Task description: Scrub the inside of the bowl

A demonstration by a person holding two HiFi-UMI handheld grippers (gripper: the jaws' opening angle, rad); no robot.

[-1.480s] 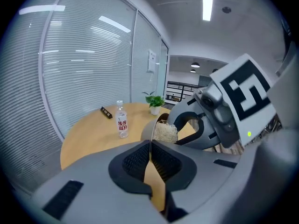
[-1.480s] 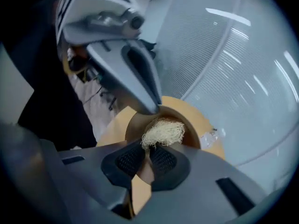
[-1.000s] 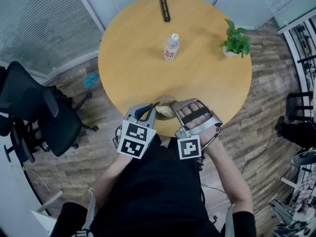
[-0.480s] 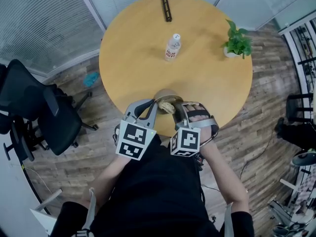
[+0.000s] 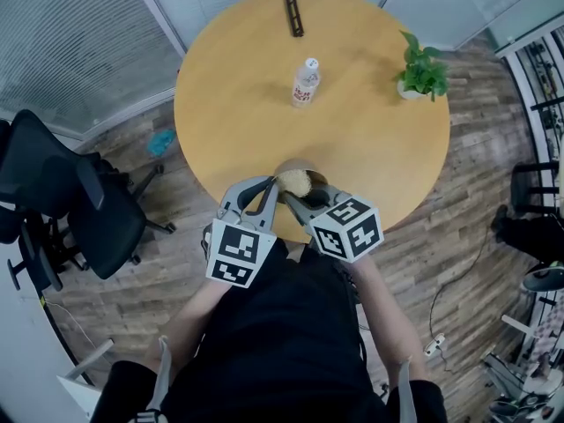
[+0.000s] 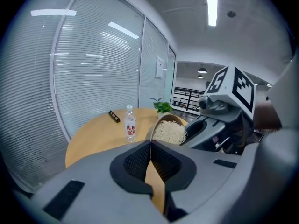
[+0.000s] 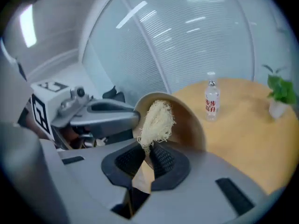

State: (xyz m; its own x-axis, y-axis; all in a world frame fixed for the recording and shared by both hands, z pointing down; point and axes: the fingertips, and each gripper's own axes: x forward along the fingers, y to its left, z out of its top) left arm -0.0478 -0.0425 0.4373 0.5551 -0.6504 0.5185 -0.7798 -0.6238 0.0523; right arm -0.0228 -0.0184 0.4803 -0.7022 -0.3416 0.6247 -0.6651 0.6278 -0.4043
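Observation:
A tan bowl (image 5: pixel 297 171) is held tilted at the near edge of the round wooden table (image 5: pixel 352 139). My left gripper (image 5: pixel 274 189) is shut on the bowl's rim; in the left gripper view the thin rim (image 6: pixel 150 171) sits between the pads. My right gripper (image 5: pixel 296 197) is shut on a pale fibrous scrubber (image 7: pixel 156 120), which presses against the inside of the bowl (image 7: pixel 189 125). From the left gripper view the scrubber (image 6: pixel 169 132) fills the bowl's opening (image 6: pixel 164 121). The right gripper (image 6: pixel 219 113) comes in from the right.
On the table stand a water bottle (image 5: pixel 305 84) near the middle, a small potted plant (image 5: pixel 421 74) at the right, and a black bar (image 5: pixel 293 13) at the far edge. A black office chair (image 5: pixel 62 201) stands on the wooden floor at left.
The right gripper has rolled over, swinging its marker cube up and to the right, and the scrubber has shifted inside the bowl. The left gripper has kept its hold on the rim.

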